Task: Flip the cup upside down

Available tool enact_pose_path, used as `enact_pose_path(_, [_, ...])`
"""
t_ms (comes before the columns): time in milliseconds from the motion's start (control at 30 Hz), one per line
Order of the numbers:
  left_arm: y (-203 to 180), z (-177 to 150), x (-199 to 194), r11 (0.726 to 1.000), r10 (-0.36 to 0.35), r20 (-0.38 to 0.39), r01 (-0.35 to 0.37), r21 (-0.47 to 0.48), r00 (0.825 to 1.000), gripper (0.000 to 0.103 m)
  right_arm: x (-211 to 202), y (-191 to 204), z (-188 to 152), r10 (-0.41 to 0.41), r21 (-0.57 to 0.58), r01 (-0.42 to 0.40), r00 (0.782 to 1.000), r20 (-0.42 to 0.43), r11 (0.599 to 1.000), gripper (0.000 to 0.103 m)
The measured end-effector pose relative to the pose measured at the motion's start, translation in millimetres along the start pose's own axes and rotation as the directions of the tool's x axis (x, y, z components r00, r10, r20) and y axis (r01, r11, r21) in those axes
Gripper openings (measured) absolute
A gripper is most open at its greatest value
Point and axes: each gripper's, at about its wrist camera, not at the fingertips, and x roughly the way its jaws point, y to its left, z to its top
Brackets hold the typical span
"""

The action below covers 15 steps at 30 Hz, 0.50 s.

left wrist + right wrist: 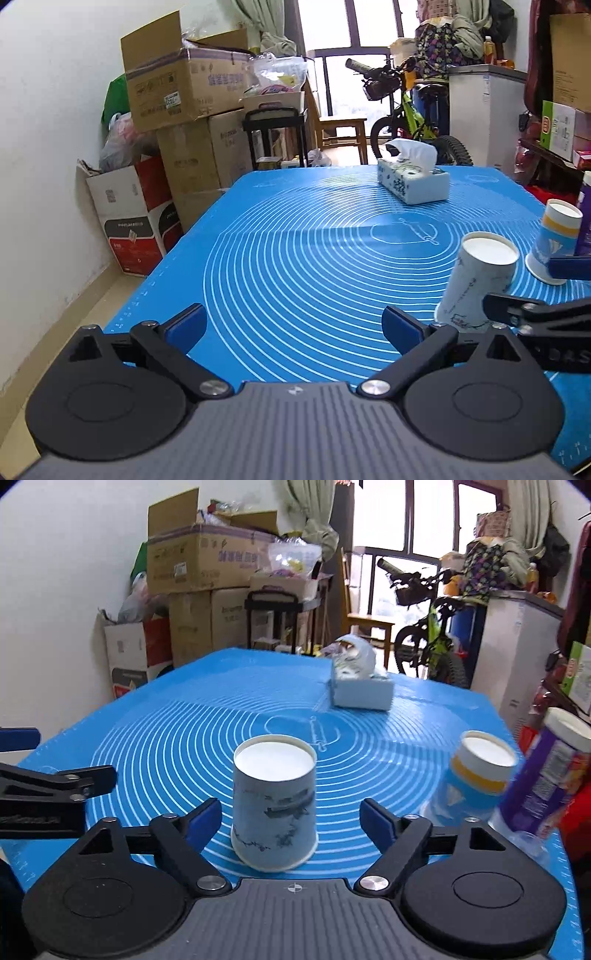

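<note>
A white paper cup with grey ink drawings [274, 805] stands upside down on the blue mat [177, 738], base up. My right gripper [290, 821] is open, its blue-padded fingers on either side of the cup and clear of it. The same cup shows in the left wrist view [476, 280], with the right gripper's fingers [517, 308] beside it. My left gripper [291, 326] is open and empty over bare mat, left of the cup. A second cup with blue and yellow print [476, 771] also stands upside down to the right.
A tissue box [362, 690] sits at the far middle of the mat. A purple canister [546, 779] stands at the right edge beside the second cup. Cardboard boxes [184, 92], a bicycle [413, 110] and a white cabinet lie beyond the table.
</note>
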Motion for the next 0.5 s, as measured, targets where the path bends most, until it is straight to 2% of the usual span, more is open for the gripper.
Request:
enact_pose_path(67, [-2.5,1.1,-3.5,1.000,-0.004,0.002,0.004,0.004,1.000,0.100,-14.5,-1.5,-2.4,-0.012,0.012,0.011,1.000,0.016,1.000,0.094])
enact_pose_path(500, [-9.7,0.5,-37.6,0.999,-0.040,0.017,0.040,-0.007,0.999,0.100,-87.8,-8.2,-18.2,-0.070,0.079,0.060,0.990,0.125,0.995,0.098])
